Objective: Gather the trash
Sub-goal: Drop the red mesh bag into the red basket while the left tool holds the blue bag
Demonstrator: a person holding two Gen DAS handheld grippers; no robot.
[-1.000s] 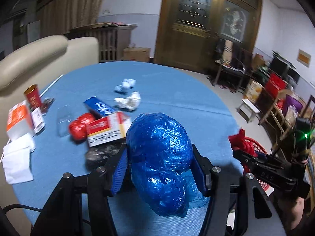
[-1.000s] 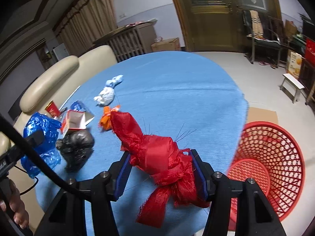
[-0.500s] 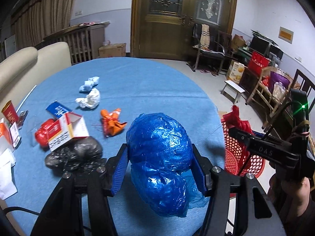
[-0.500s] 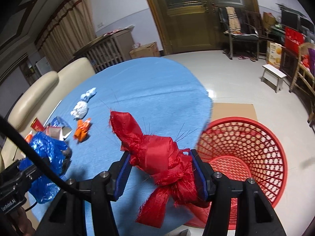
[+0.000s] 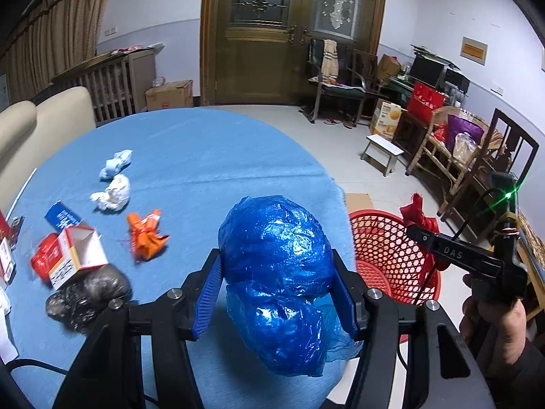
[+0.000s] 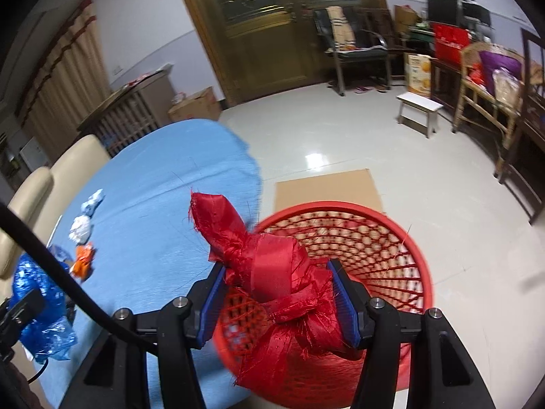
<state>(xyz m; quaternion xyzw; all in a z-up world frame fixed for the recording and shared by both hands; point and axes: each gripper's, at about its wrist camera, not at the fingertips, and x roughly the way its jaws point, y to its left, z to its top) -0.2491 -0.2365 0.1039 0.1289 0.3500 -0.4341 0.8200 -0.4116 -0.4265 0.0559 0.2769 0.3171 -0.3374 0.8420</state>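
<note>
Left gripper (image 5: 277, 284): its blue pads are clamped on either side of a crumpled blue bag (image 5: 277, 272), which bulges above and below the jaws and is carried over the near edge of the table (image 5: 204, 156), covered in blue cloth. Right gripper (image 6: 279, 301): jaws closed on a knotted red cloth (image 6: 272, 272), one twisted end pointing up and left, frayed ends hanging below; the bundle sits above the near rim of the red basket (image 6: 391, 238). The basket stands on the floor just beside the table, partly on a flat cardboard sheet (image 6: 327, 184); its mesh interior shows no contents in the visible part.

In the left view, the right gripper and the hand (image 5: 490, 313) that holds it appear at the right, above the basket's far side.

Trash remaining on the table: an orange wrapper (image 5: 146, 235), a white wad (image 5: 112, 194), a pale blue wad (image 5: 115, 163), an open carton (image 5: 76, 255), a red packet (image 5: 42, 260) touching the carton, a blue packet (image 5: 63, 216) and a black bag (image 5: 88, 294) just beside the left gripper's finger. The two wads lie close together; the orange wrapper lies between them and the blue bag.
</note>
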